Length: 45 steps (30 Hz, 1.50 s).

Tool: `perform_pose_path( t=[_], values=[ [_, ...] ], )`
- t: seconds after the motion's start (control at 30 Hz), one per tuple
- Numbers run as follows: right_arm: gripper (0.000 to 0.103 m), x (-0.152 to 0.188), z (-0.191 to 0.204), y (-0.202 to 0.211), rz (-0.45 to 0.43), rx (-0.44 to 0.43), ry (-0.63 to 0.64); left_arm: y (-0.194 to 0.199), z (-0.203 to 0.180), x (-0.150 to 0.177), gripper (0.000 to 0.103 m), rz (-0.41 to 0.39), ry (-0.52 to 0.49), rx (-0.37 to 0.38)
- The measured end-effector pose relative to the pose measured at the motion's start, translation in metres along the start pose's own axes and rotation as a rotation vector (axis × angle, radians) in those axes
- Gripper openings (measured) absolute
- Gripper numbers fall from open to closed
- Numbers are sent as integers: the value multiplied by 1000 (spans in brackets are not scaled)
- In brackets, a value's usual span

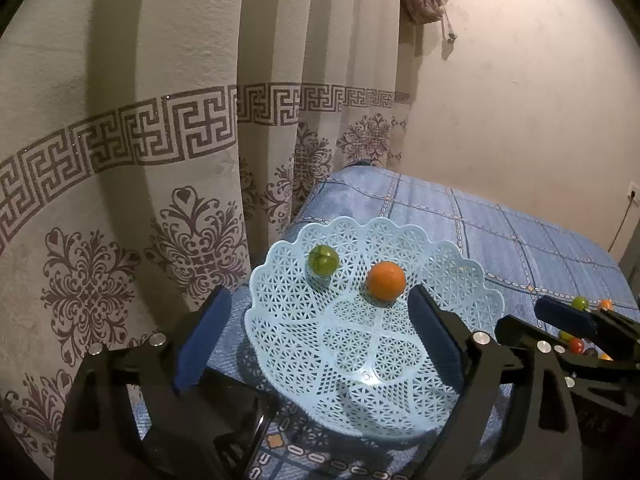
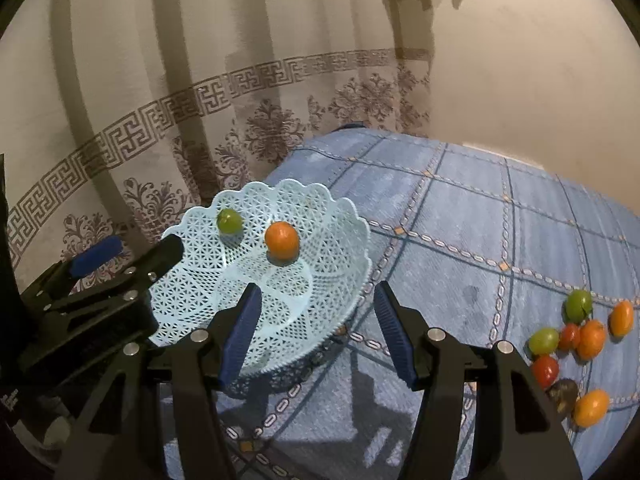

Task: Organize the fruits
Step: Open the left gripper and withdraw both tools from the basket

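A: Quick pass. Light blue lattice basket point(image 2: 320, 216) sits left of centre in the right wrist view, on the blue checked cloth point(image 2: 472, 240). Two fruits inside: a green one point(image 2: 229, 221) up by the far wall, an orange one point(image 2: 281, 240) just beside it, apart, not touching.

B: The rest?

A: Loose pile point(image 2: 576, 340) at the right edge of that frame, well apart from the basket. Greens, reds, oranges, bunched and touching. My guess is that's the supply and the basket is the target.

B: Grippers?

A: Left gripper point(image 1: 320, 336) is spread wide, straddling the basket, nothing between the pads. Probably parked there to steady it or waiting its turn. Right gripper point(image 2: 318, 328) is also spread and empty; the basket's near rim shows between its fingers, but I can't tell if a pad touches it.

B: Why is the right one there if the pile's off to the right?

A: Judgement only: it looks between trips, so a swing right to the pile would fit.

B: Anything unclear?

A: One dark lump point(image 2: 564, 394) in the pile, lower right. Can't tell what it is. In the left wrist view the pile is mostly hidden behind the right gripper's fingers. The basket's near edge is cut off by the left gripper's body. The basket's underside is in shadow. Patterned curtain point(image 1: 160, 160) fills the upper left.
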State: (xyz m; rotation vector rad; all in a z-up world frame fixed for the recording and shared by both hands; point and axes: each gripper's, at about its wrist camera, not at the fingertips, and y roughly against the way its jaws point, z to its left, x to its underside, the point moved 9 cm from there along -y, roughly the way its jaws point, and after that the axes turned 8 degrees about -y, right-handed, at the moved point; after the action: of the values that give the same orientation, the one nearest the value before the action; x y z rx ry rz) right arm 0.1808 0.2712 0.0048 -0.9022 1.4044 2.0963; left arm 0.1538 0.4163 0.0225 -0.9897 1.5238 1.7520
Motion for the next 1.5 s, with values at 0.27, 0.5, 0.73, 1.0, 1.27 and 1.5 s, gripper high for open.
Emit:
perform_pose_path(
  t=[0.27,0.5,0.73,1.0,1.27,1.5],
  values=[
    [61,7,-20,10,-4,28,-38,2,-5,1,97,-3,-9,2],
    [61,11,-42,21,-18,56,-86,4,-16,3,98,-1,-34,13],
    [61,17,-66,31,-28,80,-133,6,-30,6,98,6,-67,25],
    [62,23,-98,44,-46,106,-194,10,-46,6,98,8,-92,33],
    [67,29,-132,61,-79,143,-247,15,-72,4,98,0,-139,48],
    [67,37,-162,74,-89,180,-283,20,-99,5,98,-3,-185,68]
  ],
)
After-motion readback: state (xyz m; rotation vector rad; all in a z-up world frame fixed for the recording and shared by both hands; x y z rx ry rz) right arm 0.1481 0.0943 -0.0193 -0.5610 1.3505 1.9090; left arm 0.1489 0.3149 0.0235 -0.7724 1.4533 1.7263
